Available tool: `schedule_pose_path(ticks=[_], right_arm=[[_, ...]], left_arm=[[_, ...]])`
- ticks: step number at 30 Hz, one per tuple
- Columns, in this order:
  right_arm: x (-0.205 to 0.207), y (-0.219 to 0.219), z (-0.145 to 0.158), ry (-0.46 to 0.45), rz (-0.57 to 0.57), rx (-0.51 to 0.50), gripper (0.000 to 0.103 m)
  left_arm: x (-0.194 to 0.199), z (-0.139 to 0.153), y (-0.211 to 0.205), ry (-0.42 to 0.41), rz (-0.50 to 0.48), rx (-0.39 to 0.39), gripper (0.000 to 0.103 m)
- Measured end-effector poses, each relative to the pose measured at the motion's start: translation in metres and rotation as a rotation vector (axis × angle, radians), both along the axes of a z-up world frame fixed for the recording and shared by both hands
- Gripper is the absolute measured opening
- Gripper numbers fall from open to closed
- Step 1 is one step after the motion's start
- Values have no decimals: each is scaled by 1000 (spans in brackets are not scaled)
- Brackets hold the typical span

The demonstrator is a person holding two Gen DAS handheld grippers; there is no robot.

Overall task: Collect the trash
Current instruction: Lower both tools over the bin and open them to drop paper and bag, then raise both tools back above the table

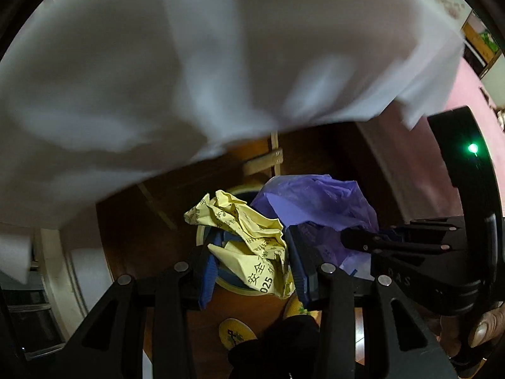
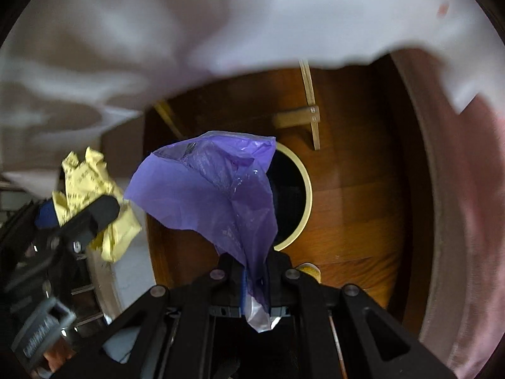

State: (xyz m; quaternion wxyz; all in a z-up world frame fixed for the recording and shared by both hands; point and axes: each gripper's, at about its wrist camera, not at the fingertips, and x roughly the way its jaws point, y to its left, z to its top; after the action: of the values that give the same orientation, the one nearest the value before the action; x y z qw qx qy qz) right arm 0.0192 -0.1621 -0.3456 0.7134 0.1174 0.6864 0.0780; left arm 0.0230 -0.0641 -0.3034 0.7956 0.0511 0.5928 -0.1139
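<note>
My left gripper (image 1: 252,262) is shut on a crumpled yellow paper with black print (image 1: 249,230), held just above a round bin with a cream rim (image 1: 202,237) on the wooden floor. That paper (image 2: 91,202) and the left gripper (image 2: 75,221) also show at the left of the right wrist view. My right gripper (image 2: 255,274) is shut on a purple plastic bag (image 2: 214,186), which hangs over the dark opening of the bin (image 2: 304,189). The bag (image 1: 318,202) and the right gripper (image 1: 363,240) sit just right of the paper in the left wrist view.
A white cloth (image 1: 189,63) hangs across the upper part of both views. A pink cloth or cover (image 2: 467,189) runs down the right side. Yellow slippers (image 1: 236,331) lie on the brown wooden floor (image 2: 356,205). A light wooden frame (image 2: 309,117) stands behind the bin.
</note>
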Motion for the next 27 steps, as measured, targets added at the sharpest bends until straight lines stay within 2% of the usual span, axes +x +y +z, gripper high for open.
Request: schedule_pose_path(ticks=[2, 6, 10, 11, 12, 13, 14, 15, 17, 18, 22, 27], right_arm=[[2, 0, -32, 21, -28, -1, 8], [5, 2, -83, 33, -70, 4, 11], [4, 1, -116, 46, -118, 36, 13], [4, 1, -122, 49, -126, 48, 16], [5, 2, -129, 52, -132, 58, 19], [6, 2, -133, 57, -136, 71, 22], [6, 3, -137, 58, -142, 75, 32], [6, 4, -136, 54, -148, 73, 45], [5, 4, -133, 35, -154, 76, 52], [3, 5, -131, 29, -154, 77, 52], [4, 7, -124, 18, -155, 72, 52], [-3, 8, -97, 7, -168, 59, 52]], left_arm=[[2, -29, 2, 10, 4, 5, 41], [5, -67, 6, 20, 11, 9, 47], [9, -95, 8, 36, 11, 18, 56], [10, -99, 5, 38, 13, 17, 59], [11, -102, 1, 38, 17, 20, 68], [11, -105, 2, 35, 21, 24, 71], [11, -105, 3, 25, 29, 30, 76], [11, -106, 5, 17, 36, 34, 82], [9, -105, 5, 10, 44, 35, 92], [8, -104, 7, 1, 47, 37, 97], [3, -88, 12, -38, 33, 47, 97], [-2, -54, 12, -92, 9, 74, 99]])
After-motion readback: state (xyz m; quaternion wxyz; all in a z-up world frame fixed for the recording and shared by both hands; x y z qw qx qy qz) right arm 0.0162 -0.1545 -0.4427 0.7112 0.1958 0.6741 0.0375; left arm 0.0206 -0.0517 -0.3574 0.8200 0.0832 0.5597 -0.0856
